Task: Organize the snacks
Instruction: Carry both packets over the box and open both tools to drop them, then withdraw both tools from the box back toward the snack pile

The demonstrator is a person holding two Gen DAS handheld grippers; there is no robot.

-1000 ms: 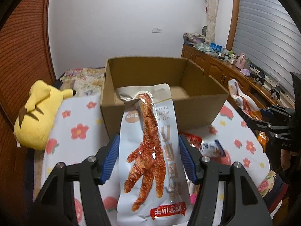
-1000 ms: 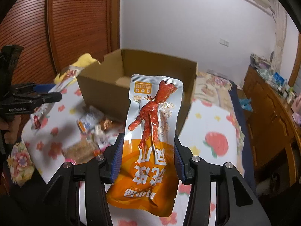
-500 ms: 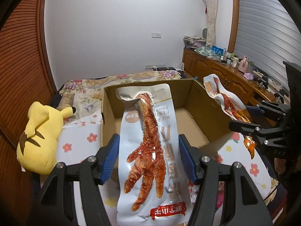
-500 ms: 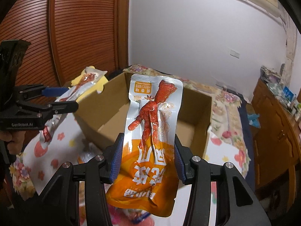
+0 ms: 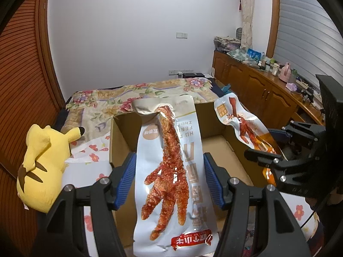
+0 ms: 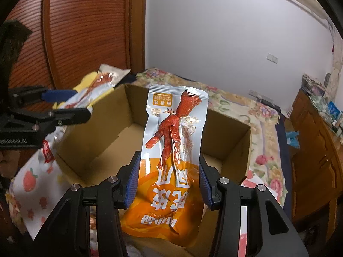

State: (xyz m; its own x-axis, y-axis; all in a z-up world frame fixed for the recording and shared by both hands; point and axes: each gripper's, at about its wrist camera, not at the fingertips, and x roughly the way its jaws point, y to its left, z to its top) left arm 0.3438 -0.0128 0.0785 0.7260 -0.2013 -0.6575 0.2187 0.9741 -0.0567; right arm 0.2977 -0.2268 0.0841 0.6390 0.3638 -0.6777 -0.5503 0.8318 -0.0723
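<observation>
Holding one snack each, two grippers over one open cardboard box [image 5: 216, 147]: left gripper [image 5: 169, 178] clamped on a pale blue-white chicken-foot pouch [image 5: 169, 171], blue pads pressing both long edges, pouch standing upright with its crumpled top above the box's far wall; right gripper [image 6: 169, 176] clamped the same way on an orange-and-white chicken-foot pouch [image 6: 171, 150], label text upside down toward the camera. Compared with a second ago, both now above the box interior instead of short of its near wall, bare cardboard floor visible beneath each pouch, loose snack packets on the strawberry-print cloth [image 6: 32, 182] no longer in sight from either wrist (only the cloth's edge left showing). Grip width on both pouches unchanged across the frames. Seen from the left wrist, right gripper [image 5: 268, 147] at the box's right rim with its pouch [image 5: 242, 126] angled inward; seen from the right wrist, left gripper [image 6: 68, 105] at the left rim with its pouch [image 6: 100, 85]. Counted: two pouches, two grippers, one box, one yellow plush toy [image 5: 42, 167] lying beside the box on the bed [image 5: 103, 100], one wooden sideboard [image 5: 268, 90] along the far wall.
</observation>
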